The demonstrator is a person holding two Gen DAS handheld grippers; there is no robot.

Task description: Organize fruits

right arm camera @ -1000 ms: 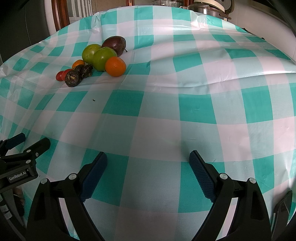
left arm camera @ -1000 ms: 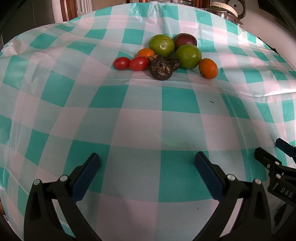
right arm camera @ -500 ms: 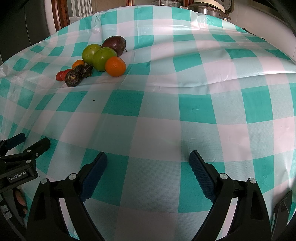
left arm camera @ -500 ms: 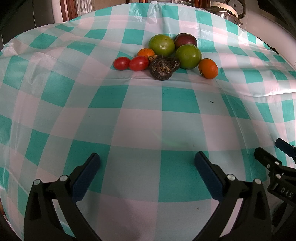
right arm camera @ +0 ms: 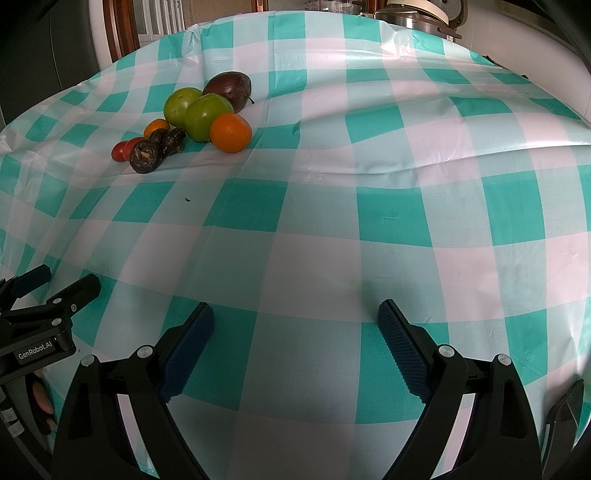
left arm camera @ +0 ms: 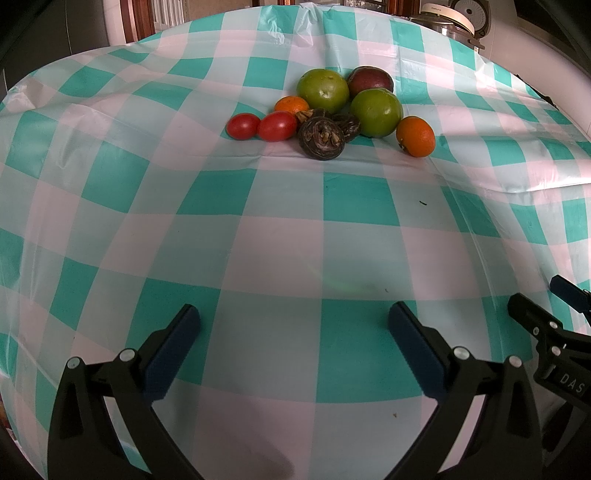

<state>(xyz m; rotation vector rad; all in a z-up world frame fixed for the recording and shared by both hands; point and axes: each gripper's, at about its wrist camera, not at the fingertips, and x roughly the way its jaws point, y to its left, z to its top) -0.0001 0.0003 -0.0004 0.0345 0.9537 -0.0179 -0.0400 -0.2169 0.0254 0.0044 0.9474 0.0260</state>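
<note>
A pile of fruit lies on the far part of the checked tablecloth point(left arm camera: 288, 236): two green fruits point(left arm camera: 323, 90) point(left arm camera: 376, 112), a dark red fruit point(left arm camera: 370, 80), two oranges point(left arm camera: 415, 136) point(left arm camera: 291, 105), two red tomatoes point(left arm camera: 242, 126) point(left arm camera: 277, 126) and dark brown wrinkled fruits point(left arm camera: 321, 138). The pile also shows at the upper left in the right wrist view point(right arm camera: 201, 114). My left gripper point(left arm camera: 293, 328) is open and empty, low over the near cloth. My right gripper point(right arm camera: 295, 325) is open and empty, to the right of the left one.
A rice cooker point(left arm camera: 452, 18) stands behind the table's far right edge. A wooden chair back point(right arm camera: 122, 29) is at the far left. A small dark speck point(left arm camera: 423, 202) lies on the cloth. The other gripper shows at each view's side point(left arm camera: 554, 332) point(right arm camera: 40, 317).
</note>
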